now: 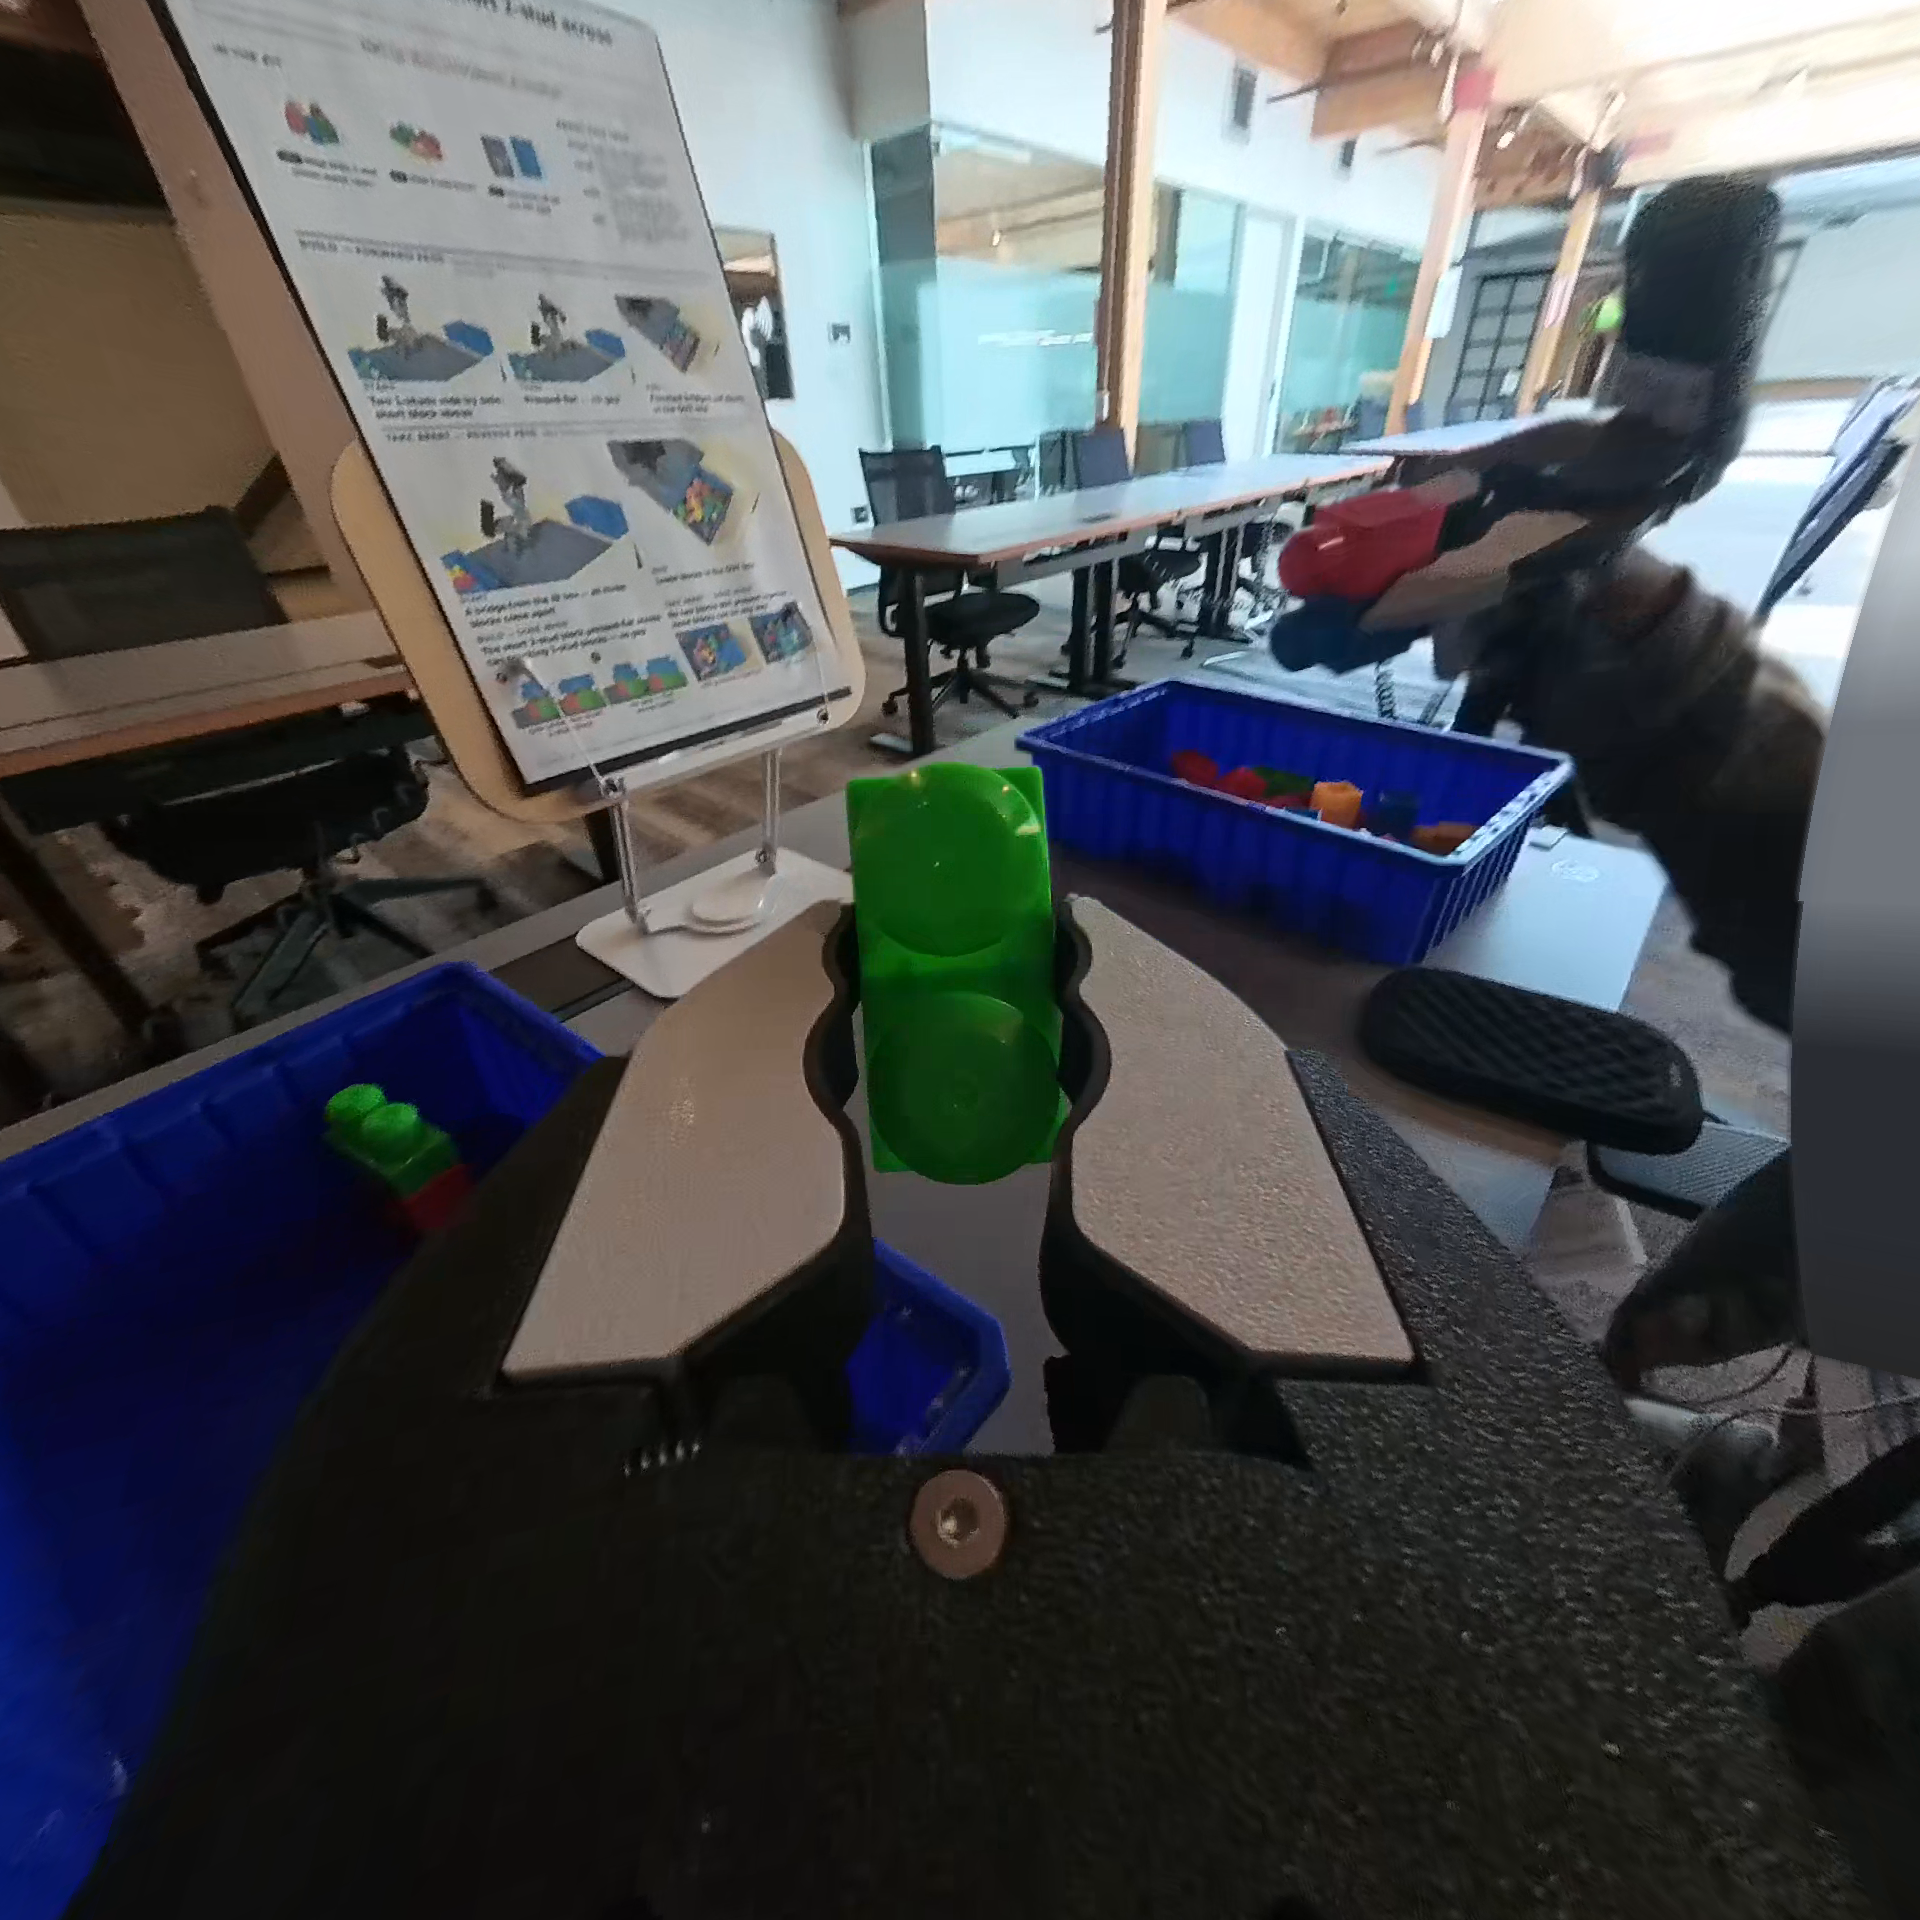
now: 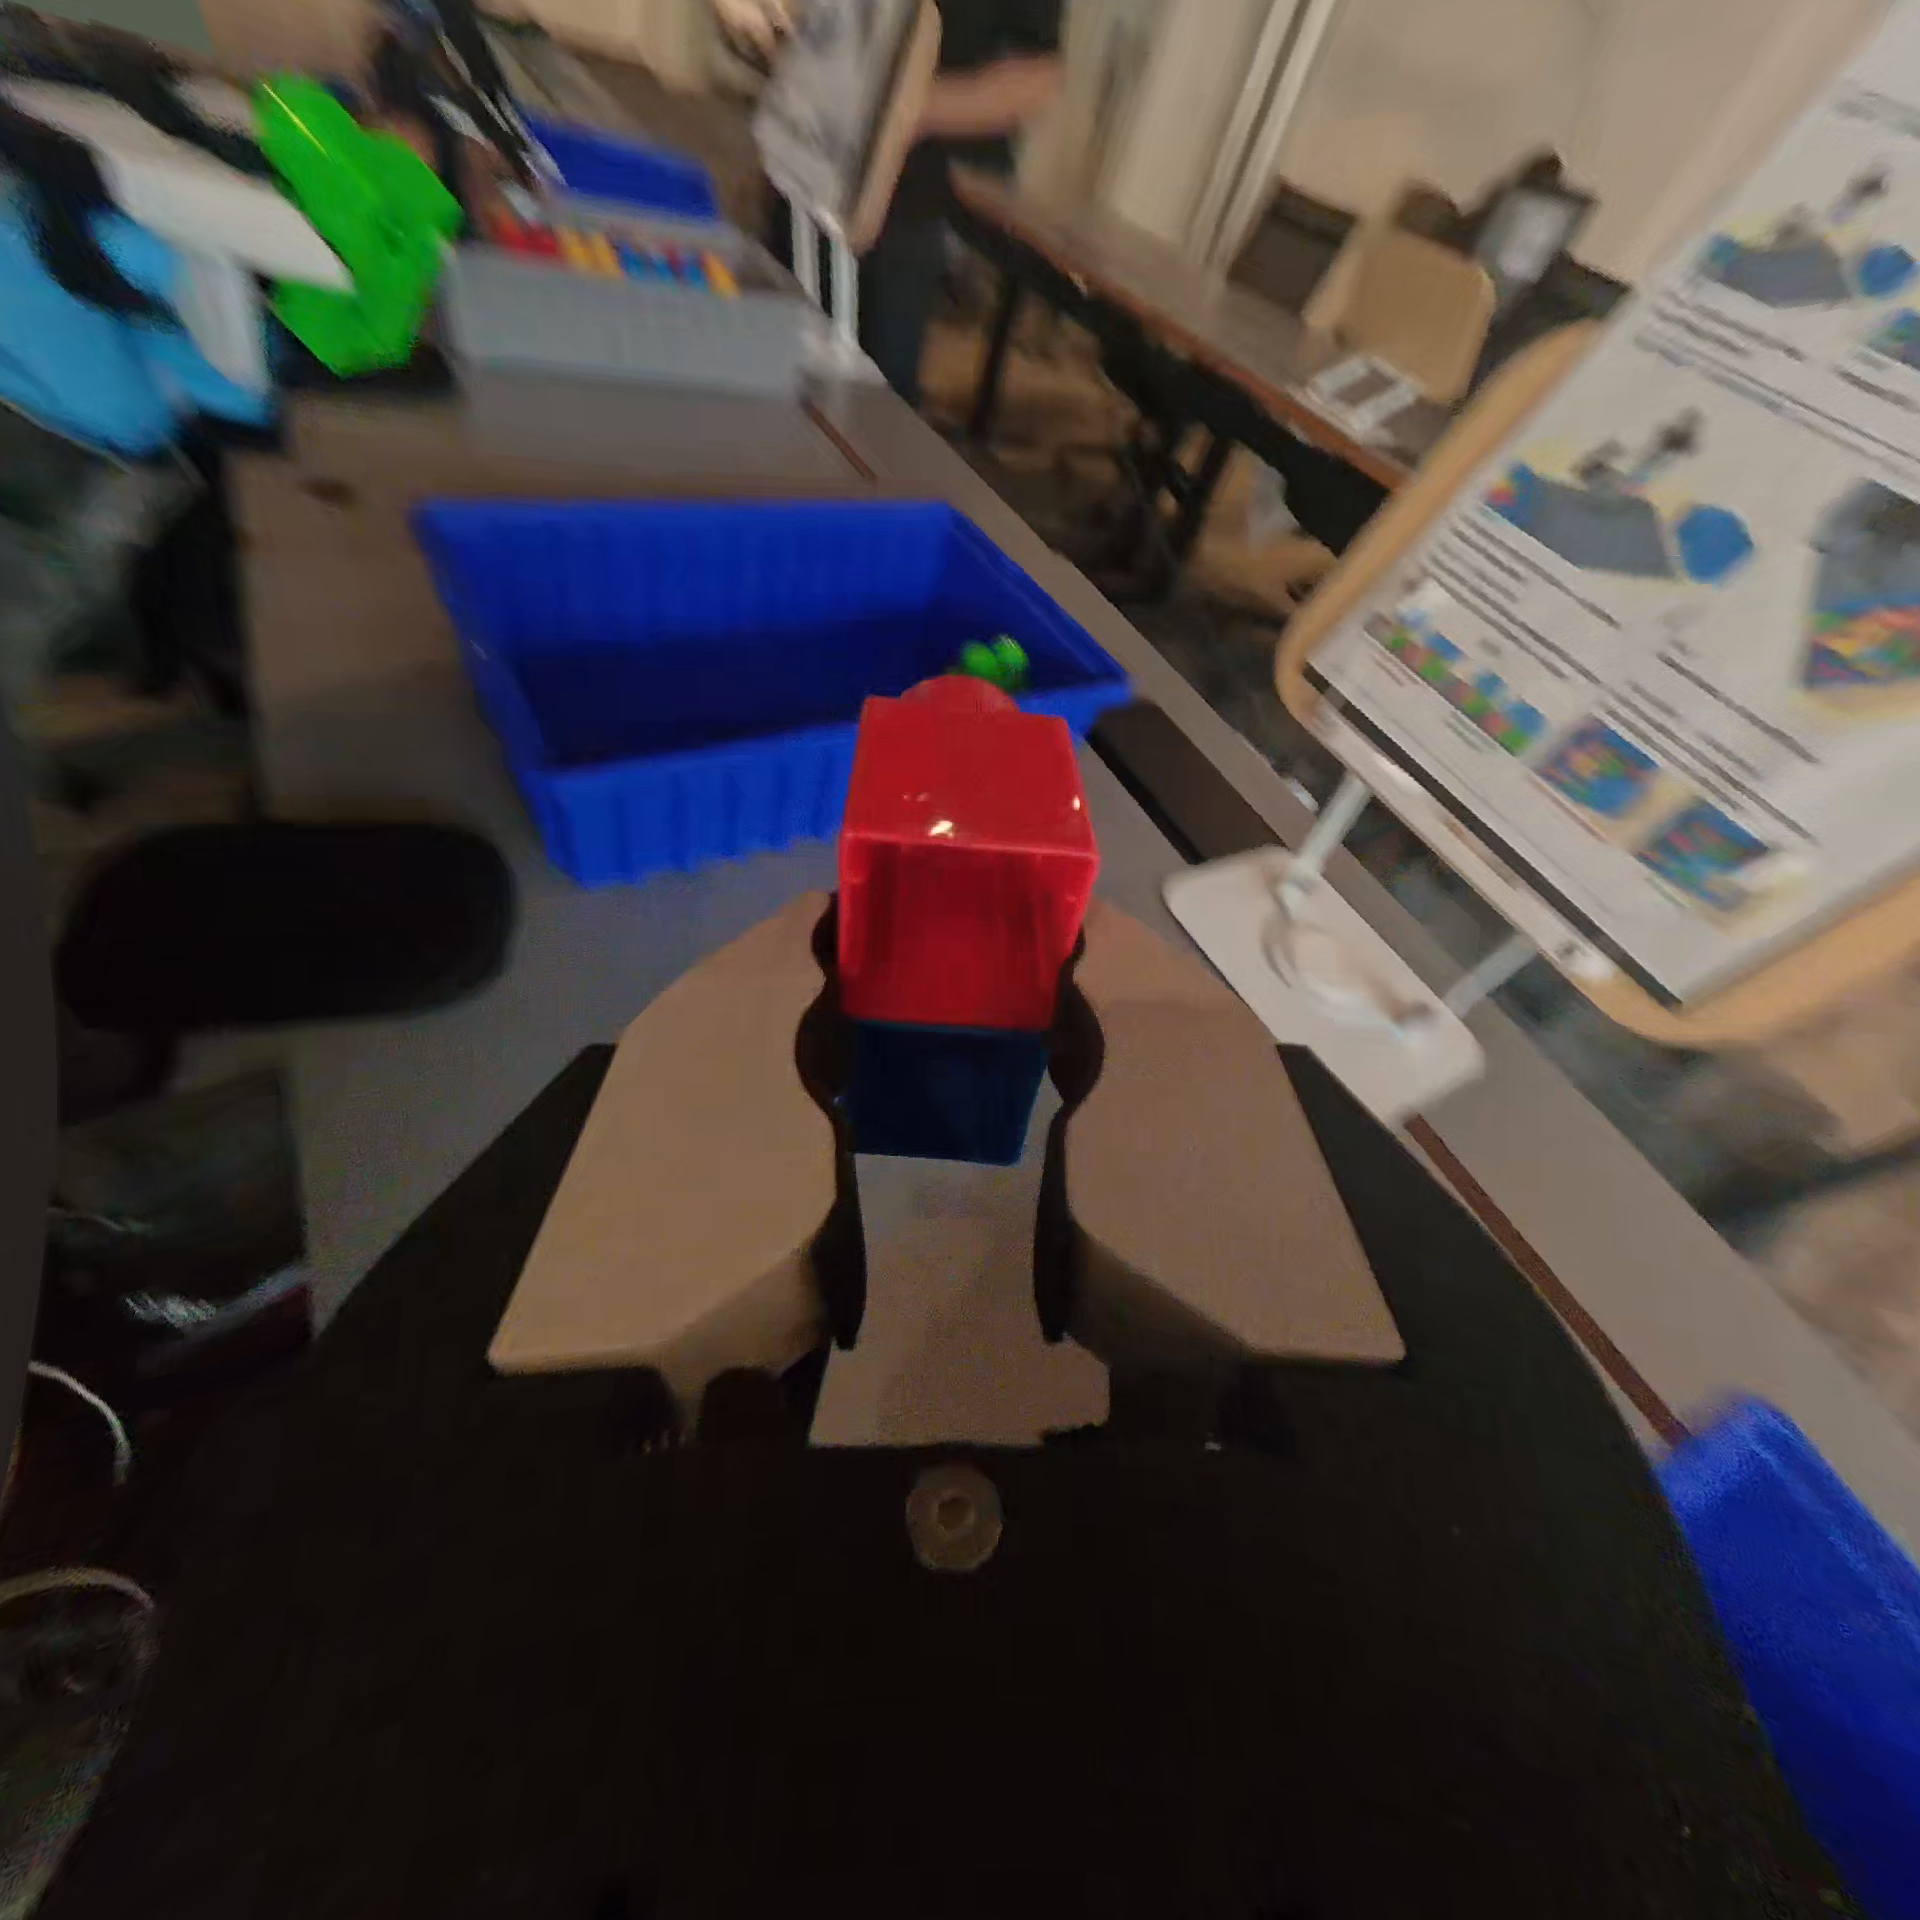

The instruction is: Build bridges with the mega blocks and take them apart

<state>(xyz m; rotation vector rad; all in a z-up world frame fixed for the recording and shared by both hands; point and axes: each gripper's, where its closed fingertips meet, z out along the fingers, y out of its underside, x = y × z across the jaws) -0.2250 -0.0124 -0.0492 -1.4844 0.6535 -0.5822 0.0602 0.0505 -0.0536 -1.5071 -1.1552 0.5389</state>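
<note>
Green two-stud block (image 1: pixel 958 977): my left gripper (image 1: pixel 956 1023) is clamping its flat sides, off the worktop. Red-on-blue stack (image 2: pixel 961 935): my right gripper (image 2: pixel 951 1023) is pinching it aloft. Both likely light, rigid, slick; grip flat walls, not studs.

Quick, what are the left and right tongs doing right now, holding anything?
Left tongs: closed on a green two-stud block, held in the air.
Right tongs: closed on a red block stacked with a dark blue block.
</note>
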